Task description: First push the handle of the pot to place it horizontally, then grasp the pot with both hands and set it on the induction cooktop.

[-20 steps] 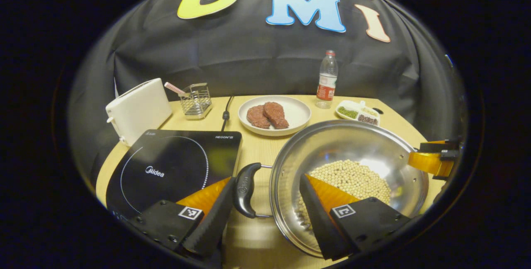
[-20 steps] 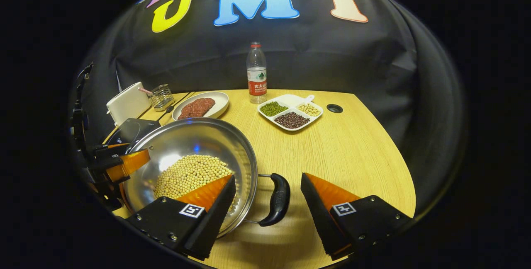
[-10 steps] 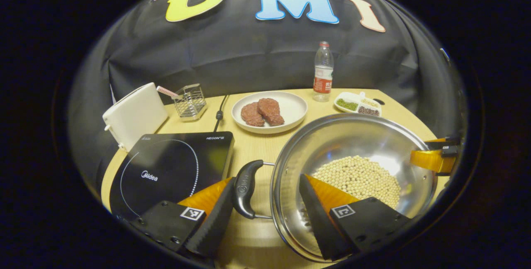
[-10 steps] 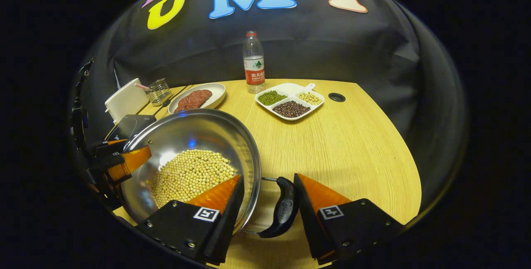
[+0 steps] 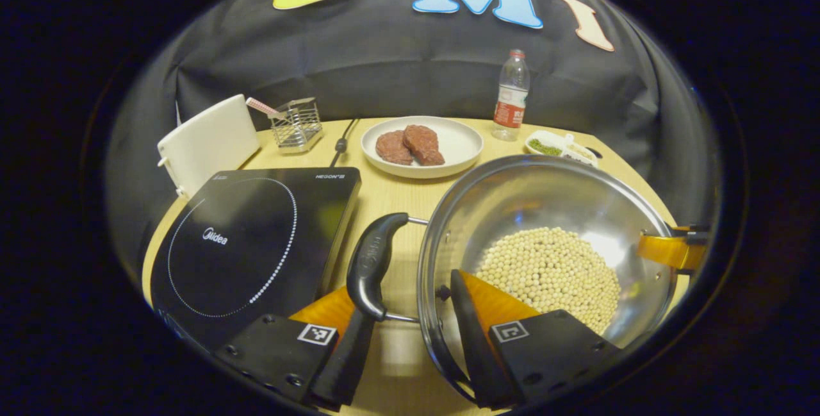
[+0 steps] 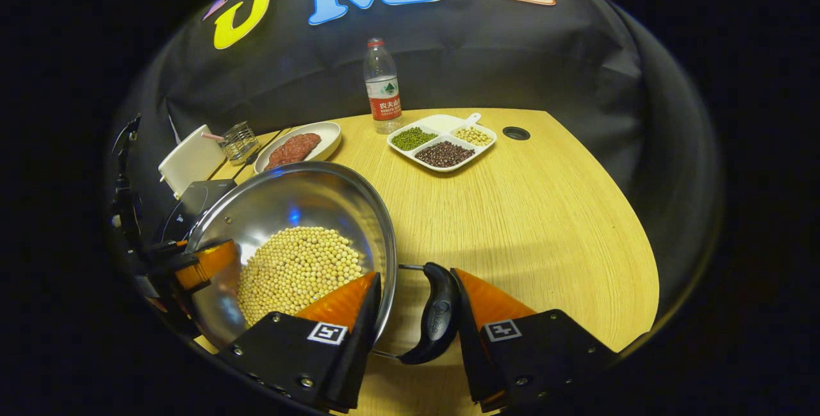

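Pot gripped at both side handles, beside the cooktop

Pot (image 5: 544, 211) of shiny steel sits at the near edge of the worktop (image 6: 532, 211), its bowl holding a heap of pale beans (image 5: 551, 272). In the left gripper view the induction cooktop (image 5: 250, 236) lies just beside it toward 9 o'clock, dark and flat, with a strip of bare wood between the two. The left gripper (image 5: 410, 332) straddles the pot's rim at 6 o'clock: one finger stands inside the bowl against the wall, the other lies outside under the black left handle (image 5: 371, 265). The fingers look drawn in on rim and handle, though I cannot tell whether both press.

In the right gripper view the right gripper (image 6: 413, 326) does the same on the far side. One finger sits inside the bowl at the rim, the other presses against the outer face of the black right handle (image 6: 435, 313), so rim and handle are pinched between them. The left gripper shows there at 9 o'clock on the opposite rim.

Beyond the pot, toward 12 o'clock, stand a white plate (image 5: 458, 143) with two pieces of red meat (image 5: 410, 145), a water bottle (image 6: 382, 89), and a divided dish (image 6: 442, 143) of green, dark and pale beans. A white toaster (image 5: 208, 143) and a wire rack (image 5: 296, 124) sit behind the cooktop.
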Available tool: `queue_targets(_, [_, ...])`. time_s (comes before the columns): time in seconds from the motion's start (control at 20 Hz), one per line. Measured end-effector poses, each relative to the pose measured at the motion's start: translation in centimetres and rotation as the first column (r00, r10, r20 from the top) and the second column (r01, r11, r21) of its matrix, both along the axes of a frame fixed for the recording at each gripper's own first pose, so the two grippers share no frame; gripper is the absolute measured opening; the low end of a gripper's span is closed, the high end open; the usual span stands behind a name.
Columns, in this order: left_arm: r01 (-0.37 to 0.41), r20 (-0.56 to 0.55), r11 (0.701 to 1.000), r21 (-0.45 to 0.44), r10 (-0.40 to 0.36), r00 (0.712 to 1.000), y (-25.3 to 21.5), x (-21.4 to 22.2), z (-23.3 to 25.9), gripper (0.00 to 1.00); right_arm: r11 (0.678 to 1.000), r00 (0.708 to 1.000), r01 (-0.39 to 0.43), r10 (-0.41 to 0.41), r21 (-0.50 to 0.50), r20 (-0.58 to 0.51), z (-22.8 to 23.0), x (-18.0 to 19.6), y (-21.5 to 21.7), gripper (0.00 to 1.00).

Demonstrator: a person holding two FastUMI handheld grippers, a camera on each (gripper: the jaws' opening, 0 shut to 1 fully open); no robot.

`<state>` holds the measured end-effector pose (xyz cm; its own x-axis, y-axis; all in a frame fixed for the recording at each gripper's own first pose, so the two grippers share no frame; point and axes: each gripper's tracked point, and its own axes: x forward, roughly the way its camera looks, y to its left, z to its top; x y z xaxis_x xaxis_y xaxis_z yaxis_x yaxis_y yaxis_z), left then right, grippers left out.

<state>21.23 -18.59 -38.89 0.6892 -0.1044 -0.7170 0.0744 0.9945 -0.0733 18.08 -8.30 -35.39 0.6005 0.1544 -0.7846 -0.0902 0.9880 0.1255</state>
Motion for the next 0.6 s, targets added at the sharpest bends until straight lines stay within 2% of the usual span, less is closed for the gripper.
queue_targets(0.1, [-0.013,0.013,1.000,0.016,0.013,1.000,0.6,0.0,0.3,0.75,1.000,1.000,-0.003,0.003,0.015,0.005,0.1,0.2,0.0,0.63])
queue_targets(0.15, [-0.010,0.017,1.000,0.022,0.009,1.000,0.7,-0.3,0.7,0.87,1.000,1.000,-0.002,0.002,0.021,0.008,0.0,0.2,-0.1,0.63])
queue_targets(0.2, [-0.001,0.020,0.999,0.037,0.001,1.000,0.7,-0.1,0.6,0.92,1.000,1.000,-0.003,0.003,0.024,0.010,0.0,0.4,-0.1,0.63])
queue_targets(0.3, [0.004,0.041,0.998,0.064,-0.007,0.999,1.0,0.4,1.0,0.75,1.000,1.000,-0.014,0.013,0.024,0.016,0.0,0.5,-0.2,0.63])
queue_targets(0.35, [0.009,0.047,0.997,0.072,-0.013,0.999,0.9,0.6,1.1,0.85,1.000,1.000,-0.015,0.015,0.025,0.017,0.0,0.6,-0.2,0.63])
queue_targets(0.4, [0.017,0.046,0.997,0.077,-0.020,0.999,0.9,0.6,1.1,0.85,1.000,1.000,-0.017,0.017,0.027,0.019,0.0,0.7,-0.3,0.63])
queue_targets(0.45, [0.024,0.046,0.996,0.082,-0.027,0.999,0.8,0.6,1.1,0.76,0.999,1.000,-0.019,0.019,0.026,0.021,0.0,0.7,-0.2,0.63])
queue_targets(0.5, [0.029,0.047,0.996,0.082,-0.033,0.998,0.8,0.7,1.2,0.95,0.999,1.000,-0.021,0.020,0.026,0.023,0.0,0.9,-0.3,0.63])
queue_targets(0.55, [0.037,0.052,0.997,0.072,-0.041,0.998,0.5,0.8,1.2,0.95,0.999,1.000,-0.020,0.019,0.027,0.023,0.0,0.9,-0.3,0.63])
queue_targets(0.6, [0.035,0.053,0.997,0.074,-0.039,0.998,0.5,0.9,1.2,0.76,1.000,1.000,-0.019,0.019,0.025,0.023,0.0,0.8,-0.3,0.63])
